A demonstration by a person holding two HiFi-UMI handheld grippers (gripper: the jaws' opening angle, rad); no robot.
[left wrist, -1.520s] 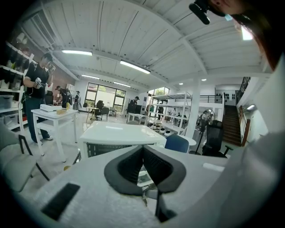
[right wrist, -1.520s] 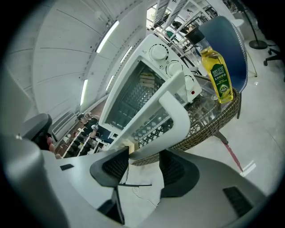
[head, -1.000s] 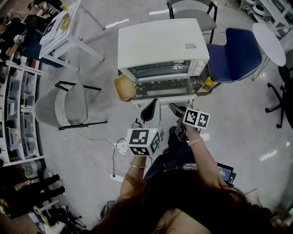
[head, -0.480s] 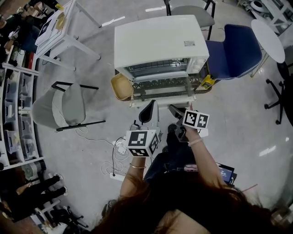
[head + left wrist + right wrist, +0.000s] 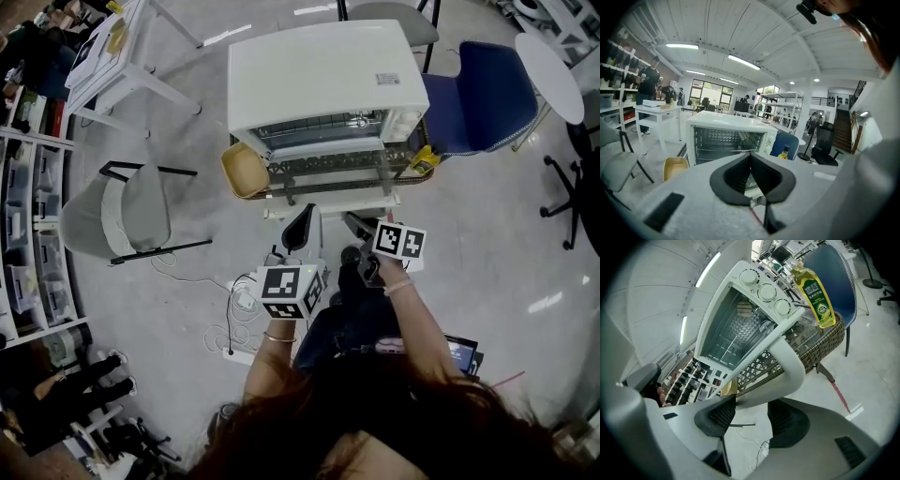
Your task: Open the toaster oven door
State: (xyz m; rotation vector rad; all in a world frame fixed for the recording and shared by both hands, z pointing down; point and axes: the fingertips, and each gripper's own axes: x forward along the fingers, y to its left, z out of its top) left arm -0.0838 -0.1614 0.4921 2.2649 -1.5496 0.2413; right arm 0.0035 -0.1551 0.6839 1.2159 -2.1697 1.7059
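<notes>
- Two grippers hang in front of the toaster oven (image 5: 319, 70), which stands straight ahead of the person. A grey chair (image 5: 141, 220) is off to its left and a blue chair (image 5: 478, 94) to its right.
- The oven's door (image 5: 328, 174) lies folded down toward the person, its glass near level. The left gripper view looks straight in at the rack, so I judge the opening done, or all but.
- Right gripper (image 5: 751, 413): the jaws stand apart, and the white handle (image 5: 790, 366) curves across the gap at the pad tips. They are not clamped on it, and I cannot tell whether a pad touches it.
- Left gripper (image 5: 750, 157): the pads are pressed tip to tip with nothing between them, held back from the oven.
- Handling, as a judgement: the door is a stiff glass pane in a metal frame, hinged at the bottom and fairly heavy. It probably wants to drop through the last of its swing — ease it down rather than release it. The glass should not be knocked.
- Hold: take the handle bar near its middle so the door does not twist. The bar looks smooth and could slide between the pads.
- One yellow bottle (image 5: 813, 291) sits in the wicker basket (image 5: 825, 341) by the door's right corner — keep clear of it.
</notes>
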